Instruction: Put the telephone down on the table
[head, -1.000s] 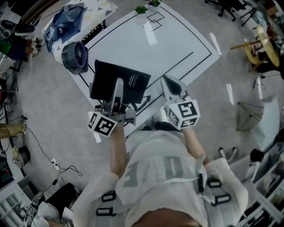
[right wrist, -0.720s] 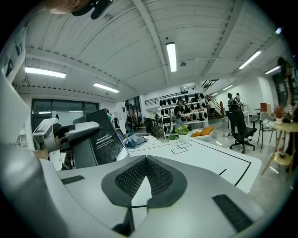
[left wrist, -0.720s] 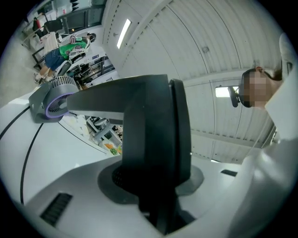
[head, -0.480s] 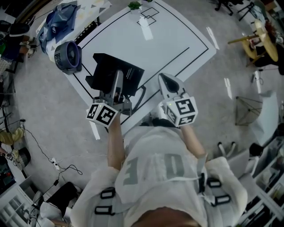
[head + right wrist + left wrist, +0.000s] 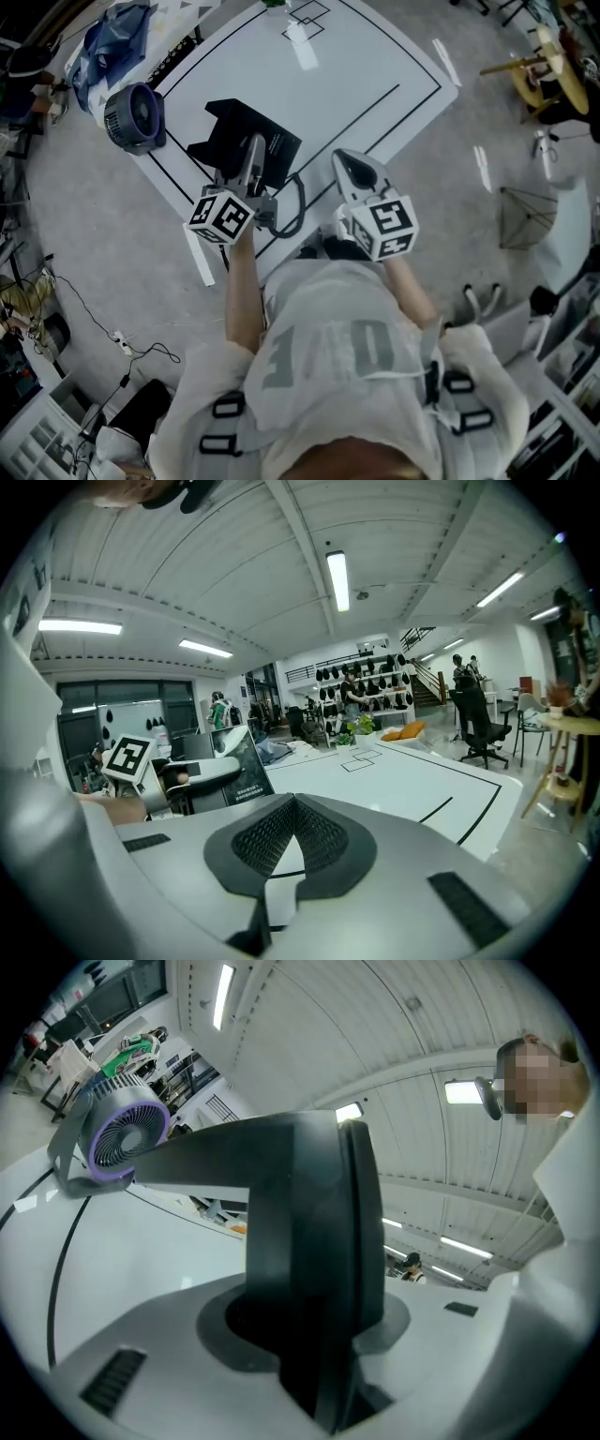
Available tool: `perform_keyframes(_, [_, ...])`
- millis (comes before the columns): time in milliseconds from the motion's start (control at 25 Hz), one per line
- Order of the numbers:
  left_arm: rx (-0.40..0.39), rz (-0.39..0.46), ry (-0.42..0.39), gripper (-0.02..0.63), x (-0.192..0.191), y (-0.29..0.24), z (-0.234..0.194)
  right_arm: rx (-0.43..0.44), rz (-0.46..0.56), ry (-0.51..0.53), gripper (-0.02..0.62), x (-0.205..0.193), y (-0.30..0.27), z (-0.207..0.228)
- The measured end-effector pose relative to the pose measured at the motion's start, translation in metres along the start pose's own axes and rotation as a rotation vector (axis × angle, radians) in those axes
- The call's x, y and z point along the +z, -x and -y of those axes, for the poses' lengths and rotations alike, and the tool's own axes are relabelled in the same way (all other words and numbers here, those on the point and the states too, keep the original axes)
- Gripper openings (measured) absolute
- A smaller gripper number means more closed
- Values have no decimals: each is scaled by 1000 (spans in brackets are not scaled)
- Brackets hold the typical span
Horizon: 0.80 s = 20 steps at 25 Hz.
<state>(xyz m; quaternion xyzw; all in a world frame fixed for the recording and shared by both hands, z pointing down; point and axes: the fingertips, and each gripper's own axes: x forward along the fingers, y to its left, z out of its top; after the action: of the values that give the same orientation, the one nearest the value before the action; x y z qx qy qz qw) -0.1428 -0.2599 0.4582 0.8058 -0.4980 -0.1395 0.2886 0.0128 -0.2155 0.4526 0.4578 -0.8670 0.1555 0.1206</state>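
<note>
The telephone (image 5: 246, 142) is a black, flat-bodied set with a black cord (image 5: 292, 208) looping off its near side. It sits over the near left part of the white table (image 5: 366, 66). My left gripper (image 5: 253, 157) is shut on its near edge. In the left gripper view the dark telephone (image 5: 309, 1241) fills the gap between the jaws. I cannot tell whether it rests on the table. My right gripper (image 5: 347, 167) hovers beside it to the right, shut and holding nothing. In the right gripper view its pads (image 5: 323, 834) meet, and the telephone (image 5: 239, 766) shows at the left.
A purple-rimmed fan (image 5: 131, 117) stands at the table's left edge and also shows as the fan (image 5: 117, 1133) in the left gripper view. Blue cloth (image 5: 103, 37) lies beyond it. Black lines mark the tabletop, and a small green plant (image 5: 277, 4) stands at its far end. Chairs and stools stand on the floor at right.
My left gripper has carried the telephone a little farther from me, over the table. The black cord now shows below it. The right gripper has kept its place beside it.
</note>
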Motion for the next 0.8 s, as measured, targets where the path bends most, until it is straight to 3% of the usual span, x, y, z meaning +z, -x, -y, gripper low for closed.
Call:
perform_keyframes(600, [44, -76, 9, 155, -29, -11, -26, -16, -29, -27, 6, -11, 1, 7])
perform_keyframes(800, [34, -79, 55, 155, -39, -8, -30, -12, -34, -27, 6, -13, -1, 6])
